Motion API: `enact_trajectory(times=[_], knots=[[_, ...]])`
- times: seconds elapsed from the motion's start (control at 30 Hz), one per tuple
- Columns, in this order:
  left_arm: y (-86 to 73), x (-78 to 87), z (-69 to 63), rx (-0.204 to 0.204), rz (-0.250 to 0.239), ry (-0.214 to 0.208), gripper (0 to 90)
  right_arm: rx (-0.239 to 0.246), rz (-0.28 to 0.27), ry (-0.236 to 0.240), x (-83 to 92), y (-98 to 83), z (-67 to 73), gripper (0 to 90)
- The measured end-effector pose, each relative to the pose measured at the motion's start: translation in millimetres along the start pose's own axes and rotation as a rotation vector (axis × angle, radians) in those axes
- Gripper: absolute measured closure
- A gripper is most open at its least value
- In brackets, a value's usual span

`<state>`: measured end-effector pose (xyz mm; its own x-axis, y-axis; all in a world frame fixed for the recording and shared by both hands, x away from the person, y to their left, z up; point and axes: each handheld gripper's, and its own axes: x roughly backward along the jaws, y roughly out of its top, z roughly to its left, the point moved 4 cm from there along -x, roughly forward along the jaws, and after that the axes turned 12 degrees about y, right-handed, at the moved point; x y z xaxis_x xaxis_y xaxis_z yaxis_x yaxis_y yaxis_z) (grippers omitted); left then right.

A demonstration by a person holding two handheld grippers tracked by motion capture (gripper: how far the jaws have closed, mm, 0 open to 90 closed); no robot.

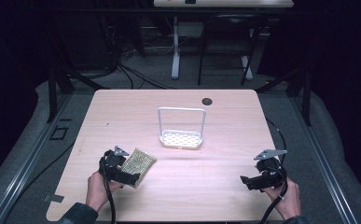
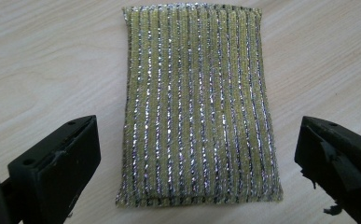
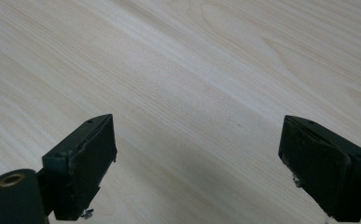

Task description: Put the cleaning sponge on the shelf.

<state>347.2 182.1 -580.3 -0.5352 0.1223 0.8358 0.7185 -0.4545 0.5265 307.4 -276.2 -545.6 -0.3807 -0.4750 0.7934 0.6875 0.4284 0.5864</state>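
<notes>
A yellow-green scouring pad with silver threads (image 1: 139, 164) lies flat on the wooden table (image 1: 215, 186) near its front left. My left gripper (image 1: 128, 173) is over the pad's near end, open. In the left gripper view the pad (image 2: 197, 105) lies lengthwise between the two black jaws, which stand wide apart on either side of its near end without touching it. My right gripper (image 1: 244, 181) is at the front right, open, held low over bare wood; in the right gripper view its gripper (image 3: 197, 158) has nothing between the jaws.
A small white wire rack (image 1: 181, 130) with a perforated base and a tall upright loop stands at the table's middle. A dark round hole (image 1: 207, 101) sits near the far edge. Cables trail from both grippers off the front edge.
</notes>
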Motion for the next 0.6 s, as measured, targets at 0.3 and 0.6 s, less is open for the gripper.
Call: enact_trajectory(times=[0.3, 0.6], knots=[[-0.4, -9.5, -4.4, -0.018, 0.038, 0.011, 12.0, -0.003, -0.005, 0.002, 0.8, -0.8, -0.7, 10.3], [-3.4, -9.7, -6.0, 0.008, 0.036, 0.027, 23.1, -0.006, -0.003, 0.001, 1.8, -1.5, -0.5, 10.6]])
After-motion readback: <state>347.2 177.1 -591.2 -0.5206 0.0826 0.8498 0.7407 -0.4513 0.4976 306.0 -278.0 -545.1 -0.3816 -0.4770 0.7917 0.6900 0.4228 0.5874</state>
